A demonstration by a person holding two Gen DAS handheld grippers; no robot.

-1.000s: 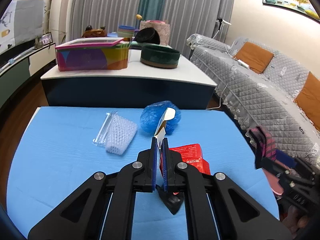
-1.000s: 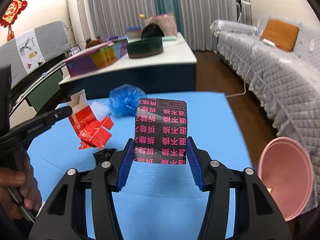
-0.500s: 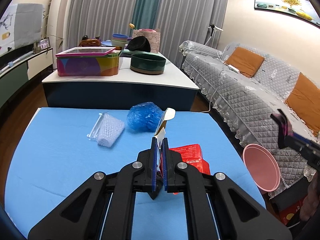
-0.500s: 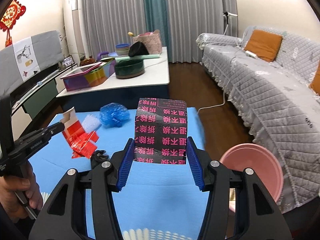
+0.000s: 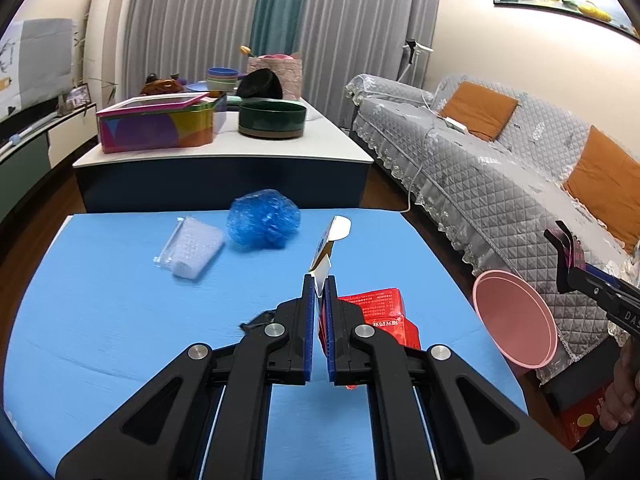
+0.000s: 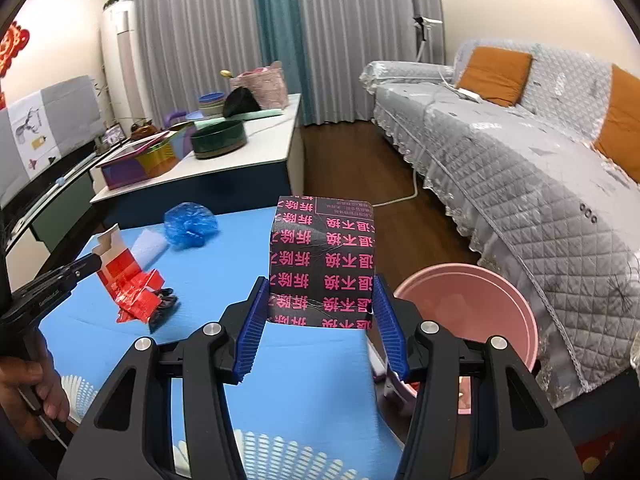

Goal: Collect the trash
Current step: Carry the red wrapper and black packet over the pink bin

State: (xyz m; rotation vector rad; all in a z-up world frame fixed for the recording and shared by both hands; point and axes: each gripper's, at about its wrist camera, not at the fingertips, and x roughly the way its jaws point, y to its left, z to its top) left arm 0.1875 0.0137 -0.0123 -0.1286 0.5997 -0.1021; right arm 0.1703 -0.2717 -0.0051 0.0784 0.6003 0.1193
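Left wrist view: the left gripper (image 5: 319,300) has its blue-padded jaws pressed almost together, pinching the white flap of a torn red carton (image 5: 378,316). The flap sticks up between the pads, and the crumpled red body of the carton hangs just to the right of them, above the blue table mat (image 5: 100,320). Farther back on the mat lie a ball of blue plastic wrap (image 5: 263,218) and, just to its left, a piece of clear bubble wrap (image 5: 192,249) — the two are near each other but apart. At the right edge of the mat stands a pink bin (image 5: 516,318), and above its rim the other tool reaches in from the right.

In the right wrist view, the right gripper (image 6: 320,320) has its jaws spread to about half their reach and clamped on a black box printed with pink characters (image 6: 322,264). Both blue pads press on the lower sides of the box, which stands upright between them. The pink bin's mouth sits just right of the box and lower — partly hidden behind the right finger. The left gripper enters from the left with the red carton dangling from its tip, and a hand (image 6: 28,392) grips its handle at the bottom left corner. A white slotted basket rim (image 6: 280,456) shows along the bottom edge.
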